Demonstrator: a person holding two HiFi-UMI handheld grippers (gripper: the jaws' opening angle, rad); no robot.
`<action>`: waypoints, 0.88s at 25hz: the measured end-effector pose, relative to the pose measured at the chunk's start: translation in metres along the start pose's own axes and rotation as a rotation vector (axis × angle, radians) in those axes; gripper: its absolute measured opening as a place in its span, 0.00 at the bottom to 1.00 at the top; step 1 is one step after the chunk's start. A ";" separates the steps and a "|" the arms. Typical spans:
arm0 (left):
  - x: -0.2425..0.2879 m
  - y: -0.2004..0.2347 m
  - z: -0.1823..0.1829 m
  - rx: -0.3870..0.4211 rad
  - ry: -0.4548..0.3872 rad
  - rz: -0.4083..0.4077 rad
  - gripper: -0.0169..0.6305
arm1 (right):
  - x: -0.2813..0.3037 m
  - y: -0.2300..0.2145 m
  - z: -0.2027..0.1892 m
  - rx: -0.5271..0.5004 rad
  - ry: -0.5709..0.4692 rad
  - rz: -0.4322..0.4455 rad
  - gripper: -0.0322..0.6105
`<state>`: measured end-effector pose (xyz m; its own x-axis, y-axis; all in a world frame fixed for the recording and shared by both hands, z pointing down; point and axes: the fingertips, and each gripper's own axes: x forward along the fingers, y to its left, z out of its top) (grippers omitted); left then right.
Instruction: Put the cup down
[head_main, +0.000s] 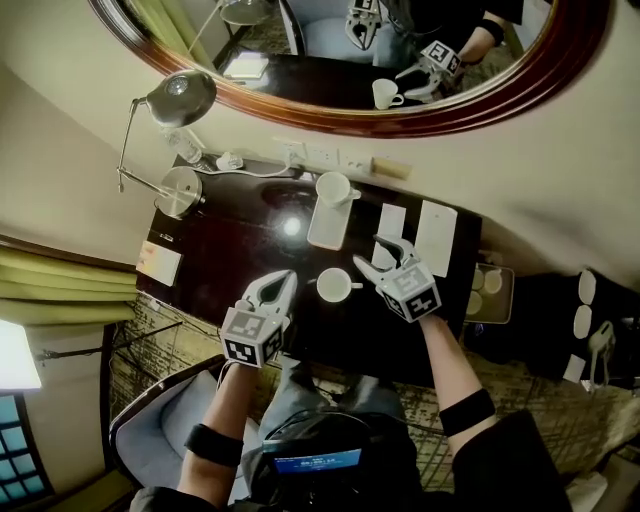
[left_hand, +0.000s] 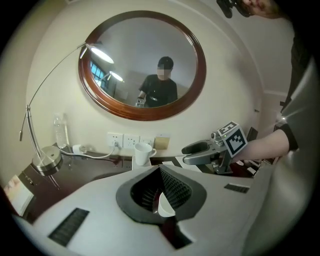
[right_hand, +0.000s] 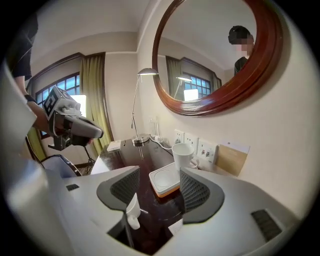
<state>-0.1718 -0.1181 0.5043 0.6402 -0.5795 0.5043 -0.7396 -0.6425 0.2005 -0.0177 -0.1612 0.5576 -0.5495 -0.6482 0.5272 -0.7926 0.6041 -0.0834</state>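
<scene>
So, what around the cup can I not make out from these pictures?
Cup: in the left gripper view the shut left gripper hides all but a white sliver; in the right gripper view the open right gripper cuts off most of it with its body.
Print on the white cards: too small in the head view.
Round things right of the desk: too small in the head view to name.

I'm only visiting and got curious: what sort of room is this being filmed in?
Probably a hotel room: a dark desk beneath an oval wall mirror, with a desk lamp and a white cup on a small tray.
</scene>
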 end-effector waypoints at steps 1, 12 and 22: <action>0.004 0.002 0.001 -0.002 -0.001 0.001 0.03 | 0.008 -0.008 0.000 -0.010 -0.003 0.001 0.52; 0.042 0.013 -0.005 -0.026 -0.006 0.020 0.03 | 0.088 -0.053 0.027 -0.075 -0.051 0.035 0.86; 0.073 0.020 -0.013 -0.052 -0.014 0.026 0.03 | 0.152 -0.069 0.031 -0.116 -0.053 0.097 0.86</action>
<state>-0.1431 -0.1669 0.5557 0.6234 -0.6029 0.4979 -0.7654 -0.6006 0.2311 -0.0545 -0.3156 0.6170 -0.6378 -0.6055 0.4761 -0.7006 0.7128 -0.0319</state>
